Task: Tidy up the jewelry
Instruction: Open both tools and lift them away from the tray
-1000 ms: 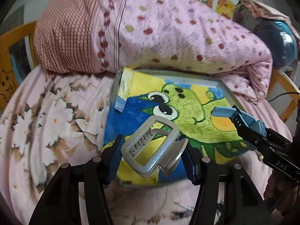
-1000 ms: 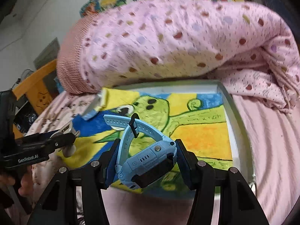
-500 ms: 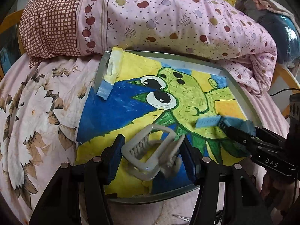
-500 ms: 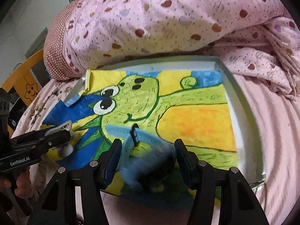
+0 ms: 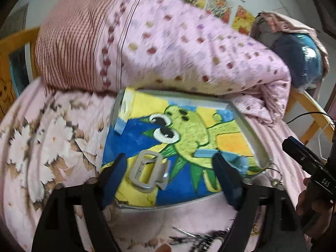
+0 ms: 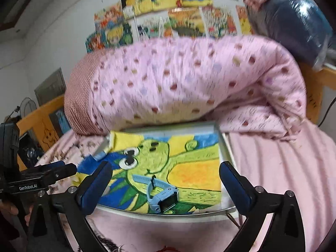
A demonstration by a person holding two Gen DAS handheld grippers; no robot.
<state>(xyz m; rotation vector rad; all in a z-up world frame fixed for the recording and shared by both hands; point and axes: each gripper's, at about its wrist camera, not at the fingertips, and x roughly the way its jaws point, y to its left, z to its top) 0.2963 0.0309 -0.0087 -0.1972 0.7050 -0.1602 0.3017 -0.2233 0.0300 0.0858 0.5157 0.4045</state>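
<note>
A silver metal buckle [image 5: 148, 173] lies on the tray [image 5: 258, 147], on its blue and yellow frog drawing. My left gripper [image 5: 170, 178] hangs just above it. Its jaws are opening and stand wide, and the pads [image 5: 113, 178] are clear of the buckle. In the right wrist view a light blue watch [image 6: 161, 195] rests on the drawing near the tray's [image 6: 168, 214] front rim. My right gripper [image 6: 166, 189] is over it, with the jaws opening wide and not touching it. The watch strap [image 5: 216, 154] also shows in the left view.
A rolled pink dotted duvet [image 6: 189, 88] lies right behind the tray. A blue wrapped bundle [image 5: 302, 61] sits at the back right by the wooden bed frame [image 5: 308, 109]. Floral sheet [image 5: 42, 142] spreads to the left. Thin metal pieces [image 5: 195, 235] lie on the sheet before the tray.
Both grippers opened and let go: the buckle and the watch now lie on the tray. Both grippers drew back and rose a little.
</note>
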